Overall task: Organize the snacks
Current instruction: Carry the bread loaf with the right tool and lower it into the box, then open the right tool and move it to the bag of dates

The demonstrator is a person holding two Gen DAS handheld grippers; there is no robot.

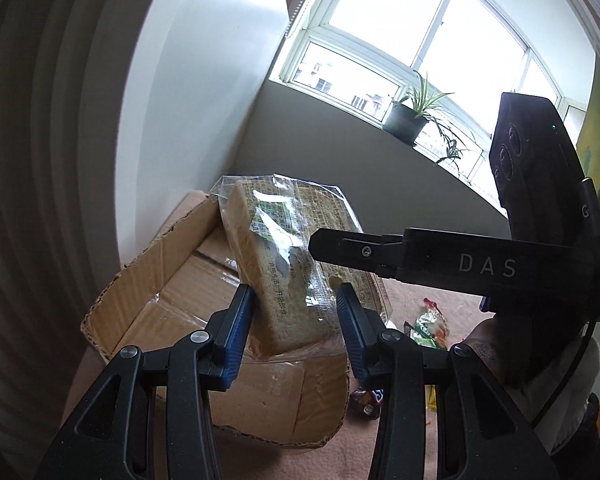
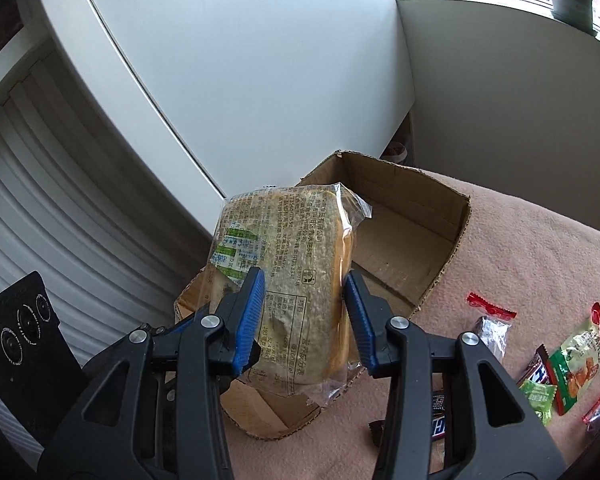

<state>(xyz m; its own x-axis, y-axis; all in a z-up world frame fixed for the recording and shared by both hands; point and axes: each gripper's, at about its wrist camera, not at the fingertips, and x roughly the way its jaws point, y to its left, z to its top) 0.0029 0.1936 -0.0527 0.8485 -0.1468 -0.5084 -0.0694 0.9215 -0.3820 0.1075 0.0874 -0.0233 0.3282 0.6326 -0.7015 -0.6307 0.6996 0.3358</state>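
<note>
Left gripper and right gripper are each clamped on a wrapped bread pack, held above the open cardboard box. Step judged: carrying to box. Next: packs lowered inside, then released. Loose snacks remain on the blanket.

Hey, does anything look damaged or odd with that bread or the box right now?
The cardboard box has ragged, torn rims and no intact flaps. The bagged bread is held tilted above it, gripped by both the left gripper and right gripper, with a small dent in its face.
</note>
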